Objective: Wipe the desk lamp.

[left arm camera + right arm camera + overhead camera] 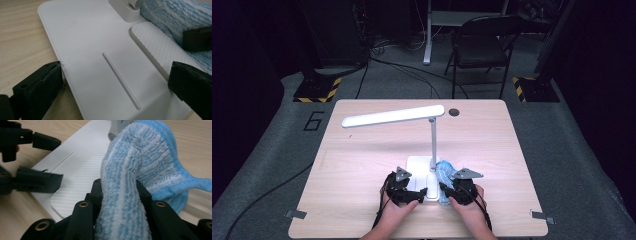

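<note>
1. We find a white desk lamp with a flat rectangular base (422, 167), slim upright post and long horizontal light bar standing on the light wooden desk (362, 165), its base near the desk's near edge, about midway across.
2. We note a blue-and-white striped terry cloth (445, 175) lying bunched along the right edge of the lamp base, touching it beside the foot of the post.
3. The right gripper (445, 189) is clamped on this cloth: in the right gripper view its black jaws press a thick fold of the cloth (125, 202) from both sides.
4. The left gripper (421, 192) sits at the near left corner of the base. In the left gripper view its jaws stand apart, one at the left edge of the base (100, 37), the other over the ribbed recess on the right; we cannot tell whether they press on the base.
5. A black folding chair (482, 47) stands on the floor beyond the far side of the desk.
</note>
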Available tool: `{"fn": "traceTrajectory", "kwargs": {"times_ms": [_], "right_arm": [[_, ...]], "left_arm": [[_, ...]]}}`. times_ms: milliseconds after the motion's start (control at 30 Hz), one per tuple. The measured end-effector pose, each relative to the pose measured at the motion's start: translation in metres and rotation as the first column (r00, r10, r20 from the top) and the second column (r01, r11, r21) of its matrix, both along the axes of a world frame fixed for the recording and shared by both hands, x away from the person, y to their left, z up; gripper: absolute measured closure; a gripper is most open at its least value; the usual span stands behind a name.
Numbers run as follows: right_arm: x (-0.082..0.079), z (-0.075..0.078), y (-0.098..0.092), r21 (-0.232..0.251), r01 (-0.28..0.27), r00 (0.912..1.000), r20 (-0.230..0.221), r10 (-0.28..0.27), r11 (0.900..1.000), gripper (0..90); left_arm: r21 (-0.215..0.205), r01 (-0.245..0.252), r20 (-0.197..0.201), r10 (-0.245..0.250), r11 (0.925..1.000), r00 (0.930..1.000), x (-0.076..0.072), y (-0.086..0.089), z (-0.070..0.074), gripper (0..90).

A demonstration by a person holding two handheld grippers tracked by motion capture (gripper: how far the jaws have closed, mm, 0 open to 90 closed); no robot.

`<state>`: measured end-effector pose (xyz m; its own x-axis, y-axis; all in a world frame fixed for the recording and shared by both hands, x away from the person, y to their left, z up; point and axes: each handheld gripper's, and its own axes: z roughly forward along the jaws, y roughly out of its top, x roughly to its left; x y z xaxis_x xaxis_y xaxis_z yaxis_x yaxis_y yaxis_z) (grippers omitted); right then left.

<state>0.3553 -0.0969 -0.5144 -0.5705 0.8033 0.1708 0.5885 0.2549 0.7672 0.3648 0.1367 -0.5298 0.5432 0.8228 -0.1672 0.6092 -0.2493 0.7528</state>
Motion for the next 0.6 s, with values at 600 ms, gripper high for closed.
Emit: {"fn": "traceTrajectory", "kwargs": {"times_ms": [600], "right_arm": [[-0.002,-0.001,-0.007,0.048,0.000,0.9994,-0.036,0.002,0.999,67.6]], "left_arm": [[0.007,0.006,0.011,-0.006,1.0000,0.9999,0.002,0.000,0.000,0.3]]}}
